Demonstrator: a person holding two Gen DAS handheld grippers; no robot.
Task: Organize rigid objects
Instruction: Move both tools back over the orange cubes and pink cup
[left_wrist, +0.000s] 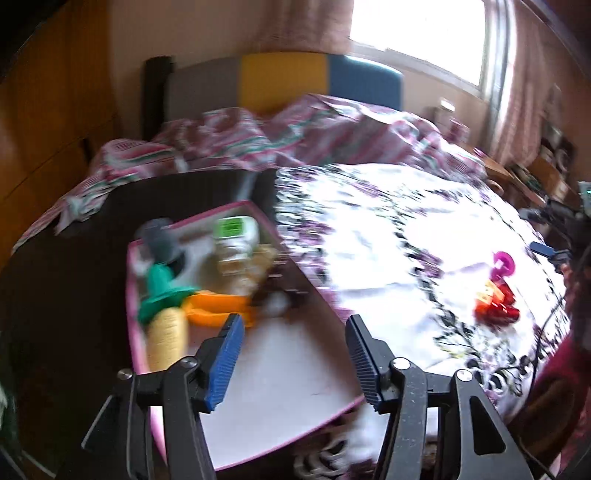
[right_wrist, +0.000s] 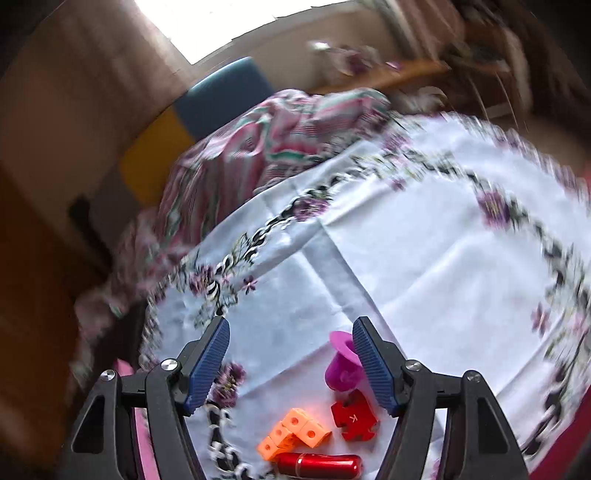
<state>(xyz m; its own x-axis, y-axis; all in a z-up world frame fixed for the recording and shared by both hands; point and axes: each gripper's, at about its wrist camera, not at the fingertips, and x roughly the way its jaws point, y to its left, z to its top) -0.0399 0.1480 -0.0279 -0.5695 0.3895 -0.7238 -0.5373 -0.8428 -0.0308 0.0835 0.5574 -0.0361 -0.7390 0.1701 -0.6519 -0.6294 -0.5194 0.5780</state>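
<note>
The left hand-held gripper hangs released and empty over a pink-rimmed box that holds a green-capped yellow bottle, an orange piece and a green-labelled container. The right hand-held gripper is also released, holding nothing. Below it on the flowered tablecloth lie a magenta spool, a red puzzle piece, orange linked cubes and a red cylinder.

The red puzzle piece bears the letter "K".
</note>
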